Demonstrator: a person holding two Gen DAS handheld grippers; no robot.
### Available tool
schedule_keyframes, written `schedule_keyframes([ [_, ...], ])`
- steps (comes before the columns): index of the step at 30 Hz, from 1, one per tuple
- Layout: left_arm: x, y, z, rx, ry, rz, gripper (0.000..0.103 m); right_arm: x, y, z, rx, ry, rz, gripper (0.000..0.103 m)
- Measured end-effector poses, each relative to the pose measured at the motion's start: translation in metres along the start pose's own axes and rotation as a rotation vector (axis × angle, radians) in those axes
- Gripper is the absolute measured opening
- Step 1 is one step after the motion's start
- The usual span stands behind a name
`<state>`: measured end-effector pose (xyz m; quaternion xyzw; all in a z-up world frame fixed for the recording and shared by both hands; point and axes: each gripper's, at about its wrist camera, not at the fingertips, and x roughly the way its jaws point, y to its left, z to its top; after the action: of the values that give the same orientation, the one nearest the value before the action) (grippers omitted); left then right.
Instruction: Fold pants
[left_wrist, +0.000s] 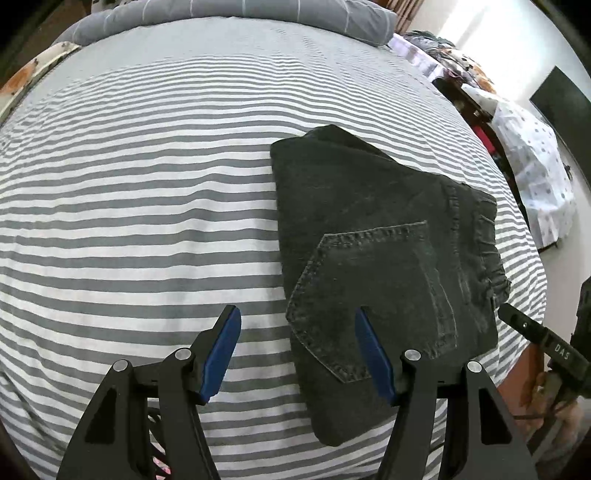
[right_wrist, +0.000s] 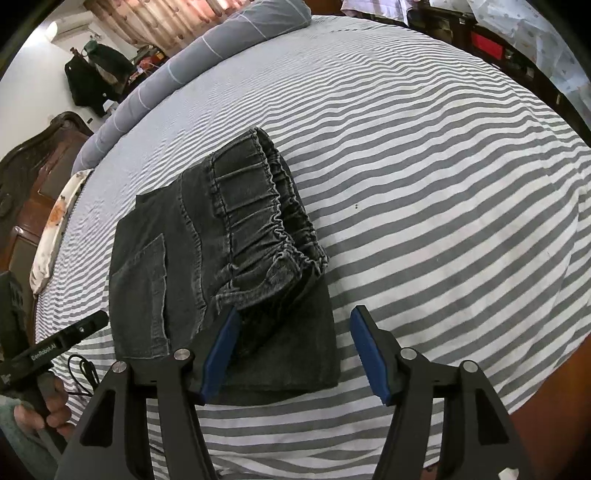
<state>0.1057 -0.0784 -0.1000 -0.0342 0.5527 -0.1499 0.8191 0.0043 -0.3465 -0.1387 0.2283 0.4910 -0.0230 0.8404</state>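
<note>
Pants (left_wrist: 376, 236): one pair, dark grey denim, folded into a compact rectangular stack, lying flat on the bed (left_wrist: 147, 206). Back pocket (left_wrist: 369, 295) faces up; gathered elastic waistband (right_wrist: 273, 206) forms the topmost fold.

Bed: covered by a sheet in grey and white stripes. A grey pillow (right_wrist: 207, 48) with thin pale lines lies at the far edge, well ahead of both grippers.

Left gripper (left_wrist: 297, 350): released, blue pads apart, nothing between them. The pants lie just ahead and to its right; its right finger (left_wrist: 373, 354) hangs over the pocket corner, its left finger over bare sheet. Whether the right pad touches the cloth cannot be told.

Right gripper (right_wrist: 293, 350): released, jaws spread, gripping nothing. The folded stack lies ahead and to its left; the near right corner of the pants lies below the gap, the left finger (right_wrist: 221, 350) over the stack, the right finger over striped sheet.

A hand (right_wrist: 48, 406) holds the left gripper's handle, at the lower left of the right wrist view.
</note>
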Motion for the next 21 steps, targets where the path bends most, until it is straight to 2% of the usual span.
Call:
schedule_keyframes([
  [14,0.01,0.004,0.003,-0.007,0.04,-0.012,0.065,0.014,-0.006,0.011,-0.036,0.025,0.02,0.07],
  [21,0.016,0.0,0.006,0.005,0.048,-0.009,0.069,0.021,-0.013,0.015,-0.046,0.032,0.091,0.072],
])
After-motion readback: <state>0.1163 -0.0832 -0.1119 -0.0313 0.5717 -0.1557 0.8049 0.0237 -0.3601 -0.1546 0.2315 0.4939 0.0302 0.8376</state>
